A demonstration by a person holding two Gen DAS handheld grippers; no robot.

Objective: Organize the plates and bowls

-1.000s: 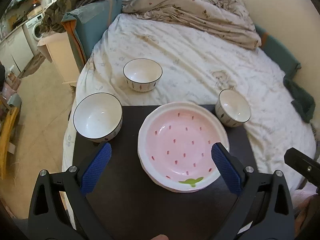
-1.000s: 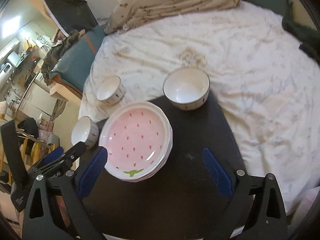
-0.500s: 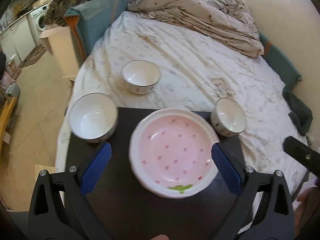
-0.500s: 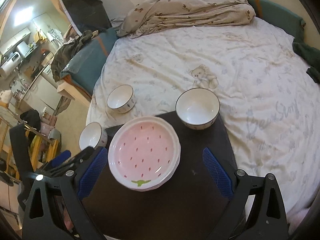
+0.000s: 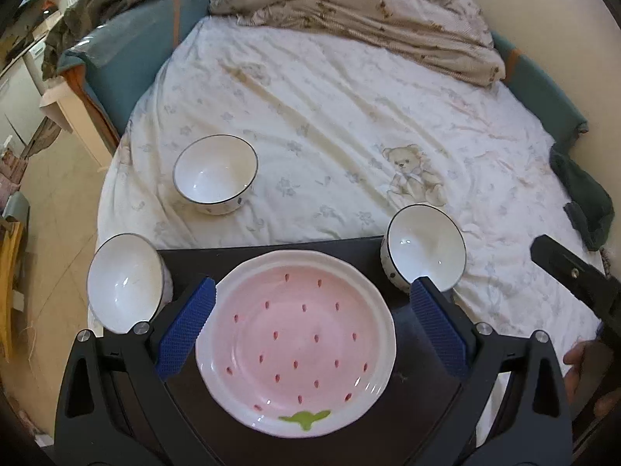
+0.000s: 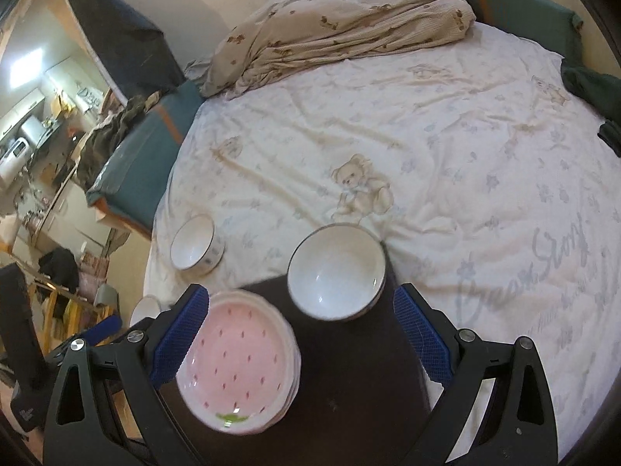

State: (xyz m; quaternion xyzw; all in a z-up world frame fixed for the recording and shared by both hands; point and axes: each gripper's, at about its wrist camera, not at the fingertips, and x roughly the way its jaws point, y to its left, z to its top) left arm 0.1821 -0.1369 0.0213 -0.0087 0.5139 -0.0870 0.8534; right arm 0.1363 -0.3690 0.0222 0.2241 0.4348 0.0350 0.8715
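A pink strawberry-pattern plate (image 5: 297, 343) lies on top of a stack on a dark table (image 5: 411, 419). My left gripper (image 5: 310, 326) hangs open above the plate, one finger on each side of it, holding nothing. One white bowl (image 5: 425, 250) sits at the table's far right corner, another (image 5: 124, 283) at its far left corner, a third (image 5: 215, 173) on the bed sheet beyond. In the right wrist view my right gripper (image 6: 299, 334) is open above the table, with the plate stack (image 6: 238, 365) at its left finger and a white bowl (image 6: 335, 270) just ahead.
The bed (image 5: 349, 116) with a teddy-bear sheet lies behind the table, a crumpled blanket (image 5: 368, 11) at its far end. A dark green cloth (image 5: 586, 202) lies at the bed's right edge. Floor and furniture are to the left (image 6: 46, 155).
Both grippers have pulled back and risen; the plate and bowls now sit lower and nearer in both views. Nothing was grasped or moved.
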